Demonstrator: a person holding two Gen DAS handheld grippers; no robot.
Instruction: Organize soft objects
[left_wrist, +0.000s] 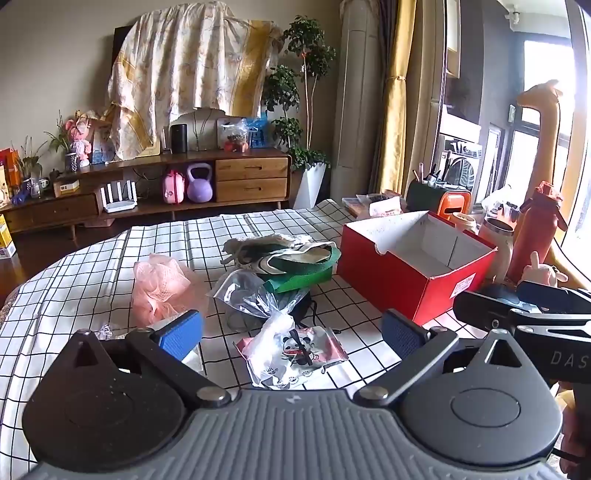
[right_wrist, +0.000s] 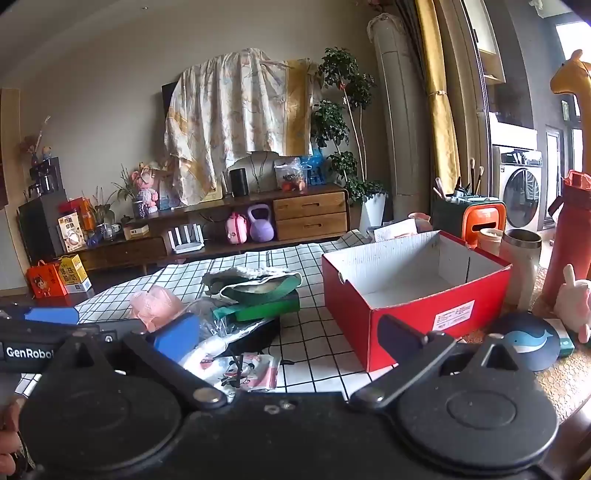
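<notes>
Left wrist: panda pouch (left_wrist: 295, 354) between tool (left_wrist: 291, 332) fingers.

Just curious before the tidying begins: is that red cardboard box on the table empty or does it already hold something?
Empty, as far as shows: the red box stands open, with only bare white floor and walls visible inside.

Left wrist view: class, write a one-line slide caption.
Open left gripper hovers over a panda-print packet beside an open red box on the checked tablecloth.
</notes>
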